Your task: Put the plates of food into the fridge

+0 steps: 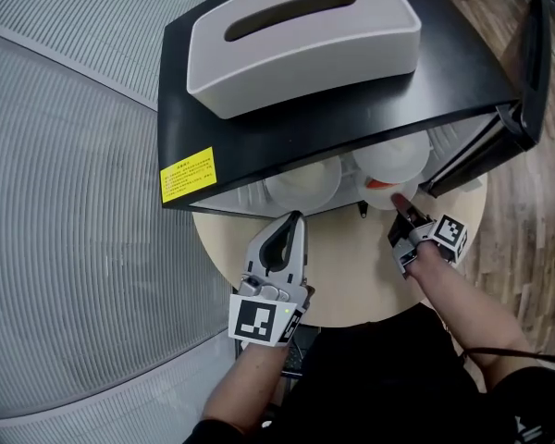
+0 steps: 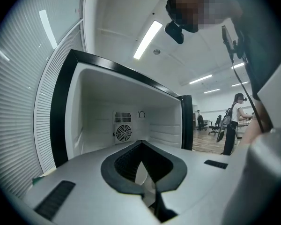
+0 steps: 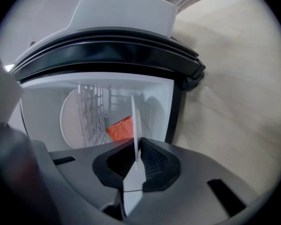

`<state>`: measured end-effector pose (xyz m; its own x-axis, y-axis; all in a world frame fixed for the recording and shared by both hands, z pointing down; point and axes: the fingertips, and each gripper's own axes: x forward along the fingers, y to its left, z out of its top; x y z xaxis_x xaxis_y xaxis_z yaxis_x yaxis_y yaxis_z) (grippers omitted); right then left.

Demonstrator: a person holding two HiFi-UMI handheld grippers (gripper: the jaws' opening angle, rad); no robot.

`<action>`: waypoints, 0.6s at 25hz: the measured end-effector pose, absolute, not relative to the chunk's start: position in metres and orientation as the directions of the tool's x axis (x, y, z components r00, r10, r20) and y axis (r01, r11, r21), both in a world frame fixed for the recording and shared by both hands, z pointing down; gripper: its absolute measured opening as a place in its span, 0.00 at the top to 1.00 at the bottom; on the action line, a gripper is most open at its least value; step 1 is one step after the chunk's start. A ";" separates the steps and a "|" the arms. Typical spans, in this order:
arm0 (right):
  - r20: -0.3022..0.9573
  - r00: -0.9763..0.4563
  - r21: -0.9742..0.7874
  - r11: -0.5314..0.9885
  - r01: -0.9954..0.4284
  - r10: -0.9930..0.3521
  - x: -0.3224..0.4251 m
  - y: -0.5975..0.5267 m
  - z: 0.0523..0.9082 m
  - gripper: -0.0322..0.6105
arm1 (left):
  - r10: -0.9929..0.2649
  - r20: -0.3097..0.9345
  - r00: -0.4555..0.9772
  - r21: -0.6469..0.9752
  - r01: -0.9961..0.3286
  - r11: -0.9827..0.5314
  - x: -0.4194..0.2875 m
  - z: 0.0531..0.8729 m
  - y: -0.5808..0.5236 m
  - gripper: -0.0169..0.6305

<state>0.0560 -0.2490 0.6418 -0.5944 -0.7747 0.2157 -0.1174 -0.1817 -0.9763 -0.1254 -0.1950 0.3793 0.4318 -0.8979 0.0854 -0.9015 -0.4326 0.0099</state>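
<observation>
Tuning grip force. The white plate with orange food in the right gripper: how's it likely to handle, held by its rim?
Probably stiff: the plate shows as a thin straight edge between the shut jaws of the right gripper. Gripped at one rim only, it may tilt, so the orange food could slide. Its smooth white surface looks slippery.

floor (image 1: pixel 527 211): wood | table (image 1: pixel 351 271): round, pale | wall (image 1: pixel 65 202): ribbed, possibly blinds
</observation>
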 end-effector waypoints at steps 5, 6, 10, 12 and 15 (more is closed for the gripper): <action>0.231 -0.584 -0.973 -0.197 -0.122 -0.778 0.053 -0.263 0.647 0.91 | -0.902 0.090 0.422 0.017 -0.906 -0.422 -0.130 0.382 -0.206 0.97; 0.234 -0.584 -0.972 -0.200 -0.123 -0.777 0.052 -0.265 0.648 0.91 | -0.904 0.091 0.418 0.019 -0.908 -0.418 -0.131 0.384 -0.208 0.97; 0.238 -0.583 -0.971 -0.210 -0.117 -0.777 0.047 -0.276 0.651 0.91 | -0.910 0.106 0.401 0.028 -0.916 -0.400 -0.137 0.392 -0.215 0.97; 0.242 -0.581 -0.970 -0.214 -0.118 -0.777 0.045 -0.281 0.652 0.91 | -0.912 0.113 0.393 0.031 -0.919 -0.393 -0.141 0.395 -0.216 0.97; 0.257 -0.570 -0.966 -0.228 -0.123 -0.780 0.043 -0.287 0.654 0.91 | -0.916 0.117 0.383 0.036 -0.924 -0.381 -0.146 0.396 -0.218 0.97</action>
